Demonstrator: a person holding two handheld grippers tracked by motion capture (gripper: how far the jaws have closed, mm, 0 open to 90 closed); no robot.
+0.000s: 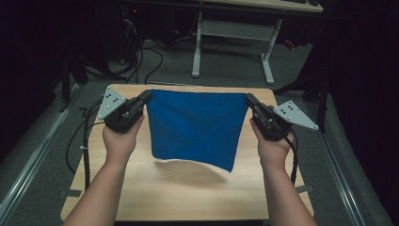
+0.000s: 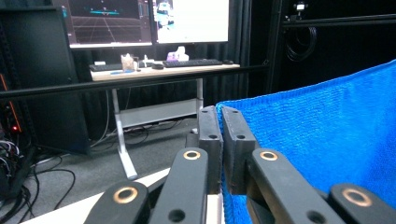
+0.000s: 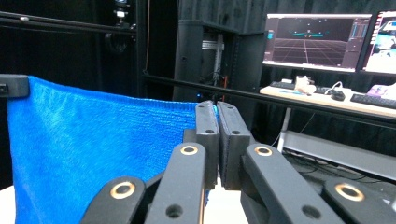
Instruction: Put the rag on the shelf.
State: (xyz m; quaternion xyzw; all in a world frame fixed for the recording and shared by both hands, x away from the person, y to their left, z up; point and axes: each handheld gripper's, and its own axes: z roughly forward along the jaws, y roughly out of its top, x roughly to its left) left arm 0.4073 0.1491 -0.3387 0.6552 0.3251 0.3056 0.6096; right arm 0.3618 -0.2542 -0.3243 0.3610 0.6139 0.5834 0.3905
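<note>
Black grippers [image 1: 149, 96], grey perforated plates [image 1: 111, 102], brass rivets [image 2: 192, 154].

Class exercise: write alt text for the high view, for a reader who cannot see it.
Two hand-held black grippers, left gripper and right gripper, hold a blue woven cloth taut by its upper corners above a light wooden table. The cloth's lower edge hangs free, casting a shadow on the tabletop.

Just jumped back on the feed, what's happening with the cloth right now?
A person is holding a blue cloth up off the wooden table, stretched between two claws. The left claw is shut on one top corner and the right claw is shut on the other, so the top edge runs nearly straight between them. The rest hangs freely, its lower edge clear of the tabletop and casting a shadow there. Both gripper views show the jaws closed with cloth pinched between them.
</note>
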